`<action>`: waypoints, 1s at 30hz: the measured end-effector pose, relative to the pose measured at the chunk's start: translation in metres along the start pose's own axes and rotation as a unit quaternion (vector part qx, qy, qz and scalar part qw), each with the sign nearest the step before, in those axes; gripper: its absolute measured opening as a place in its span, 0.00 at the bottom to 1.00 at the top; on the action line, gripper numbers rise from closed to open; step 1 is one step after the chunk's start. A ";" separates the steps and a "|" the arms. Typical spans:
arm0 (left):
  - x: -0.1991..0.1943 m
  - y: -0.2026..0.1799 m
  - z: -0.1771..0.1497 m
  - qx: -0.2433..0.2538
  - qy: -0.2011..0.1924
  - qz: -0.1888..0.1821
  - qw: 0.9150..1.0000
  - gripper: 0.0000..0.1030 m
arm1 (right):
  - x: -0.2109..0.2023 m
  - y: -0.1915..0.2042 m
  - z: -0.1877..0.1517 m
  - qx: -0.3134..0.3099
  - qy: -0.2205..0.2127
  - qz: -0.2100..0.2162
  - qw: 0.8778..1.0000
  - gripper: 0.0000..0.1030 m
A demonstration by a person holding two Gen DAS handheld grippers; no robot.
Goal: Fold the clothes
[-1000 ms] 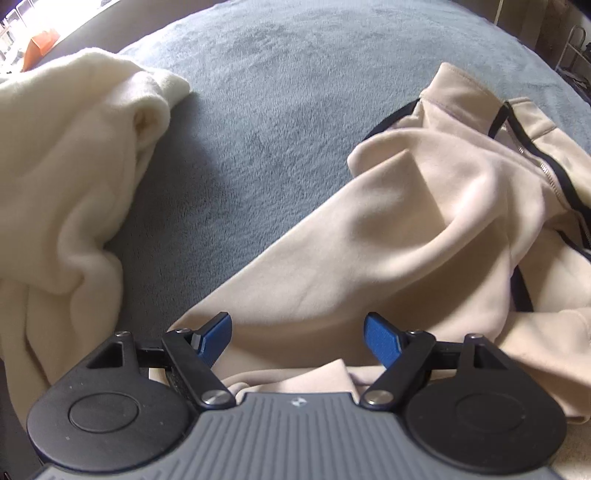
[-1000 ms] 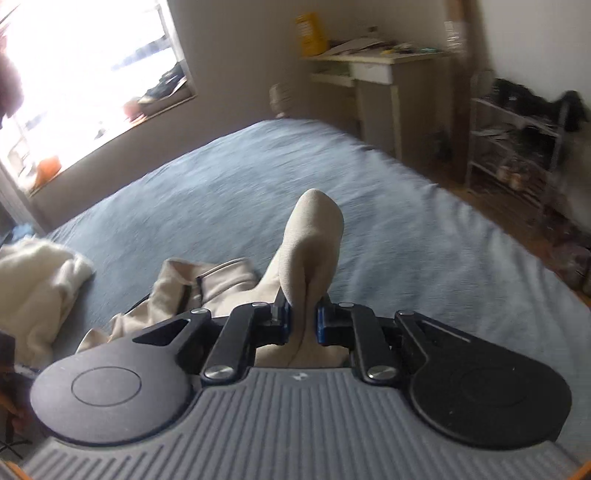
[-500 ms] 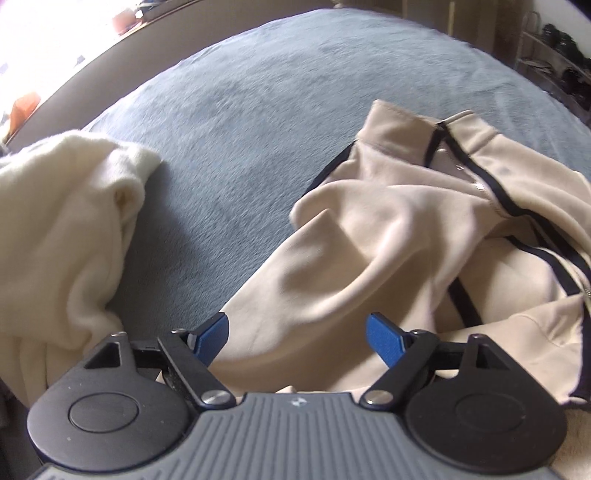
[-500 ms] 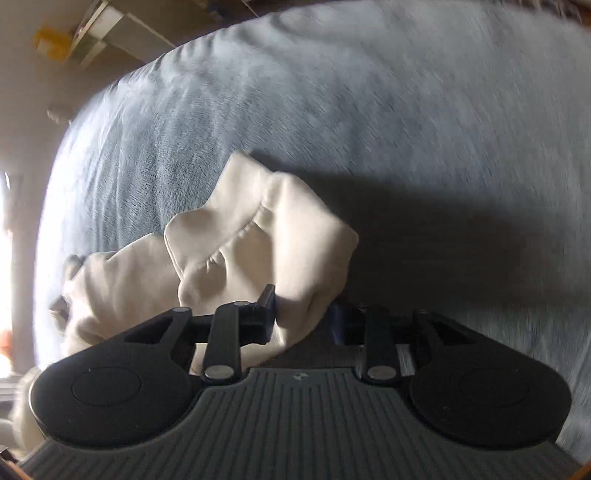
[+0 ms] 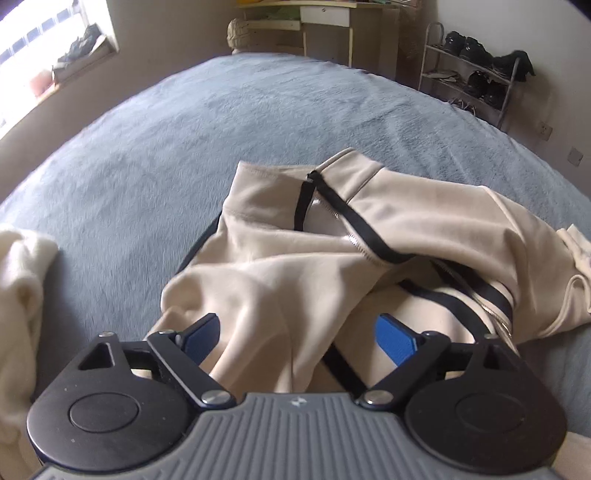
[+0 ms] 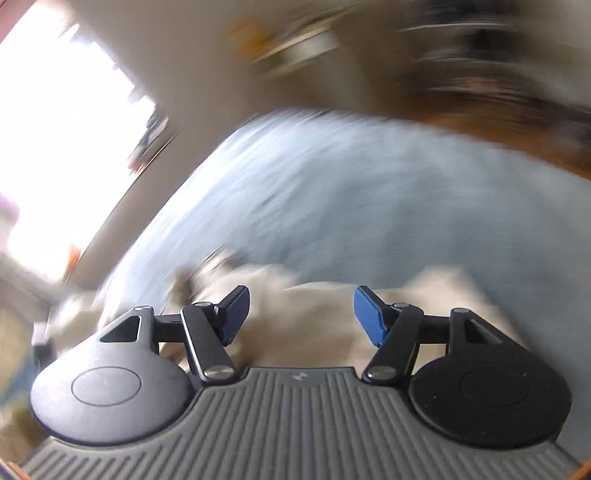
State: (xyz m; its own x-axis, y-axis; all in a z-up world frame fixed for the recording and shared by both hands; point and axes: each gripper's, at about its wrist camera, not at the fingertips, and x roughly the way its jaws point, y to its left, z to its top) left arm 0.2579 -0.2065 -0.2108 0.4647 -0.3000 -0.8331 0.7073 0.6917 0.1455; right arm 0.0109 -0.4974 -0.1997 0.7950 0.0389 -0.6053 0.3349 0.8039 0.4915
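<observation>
A beige zip jacket (image 5: 303, 266) with black trim lies crumpled on the blue-grey bed cover (image 5: 166, 155). My left gripper (image 5: 299, 332) is open, its blue pads on either side of a raised fold of the jacket, without pinching it. In the right wrist view everything is motion-blurred. There my right gripper (image 6: 301, 314) stands open above the blurred beige jacket (image 6: 314, 314), with nothing between its fingers.
A cream fleece garment (image 5: 18, 288) lies at the left edge of the bed. Beyond the bed stand a desk (image 5: 325, 22), a shoe rack (image 5: 476, 74) at the right wall and a bright window (image 5: 48, 48) at the left.
My right gripper has opened and let go of the jacket fold it held, and it is swinging fast. The left gripper has moved forward over the jacket, still open.
</observation>
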 end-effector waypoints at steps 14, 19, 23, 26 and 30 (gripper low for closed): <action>0.030 0.013 0.002 -0.029 0.019 -0.014 0.999 0.08 | 0.163 0.130 -0.005 -0.235 0.104 -0.046 0.965 0.03; 0.023 0.033 0.003 -0.064 0.017 -0.031 0.997 0.05 | 0.118 0.085 0.031 -0.068 0.072 -0.054 0.994 0.03; -0.024 0.069 0.003 -0.088 -0.009 -0.036 0.995 0.05 | 0.094 0.057 0.042 0.027 0.060 -0.062 0.996 0.01; -0.049 0.099 0.000 -0.107 -0.010 -0.020 0.994 0.05 | 0.082 0.033 0.047 0.097 0.049 -0.072 0.991 0.01; -0.063 0.142 -0.007 -0.158 0.007 -0.024 0.987 0.05 | 0.080 0.002 0.047 0.166 0.051 -0.095 0.980 0.01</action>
State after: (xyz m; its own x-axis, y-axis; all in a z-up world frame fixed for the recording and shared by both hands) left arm 0.3252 -0.0843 -0.1415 0.4261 -0.3292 -0.8426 0.5262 0.8478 -0.0651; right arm 0.0989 -0.5202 -0.2180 0.6538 -0.0196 -0.7564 0.6307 0.5664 0.5305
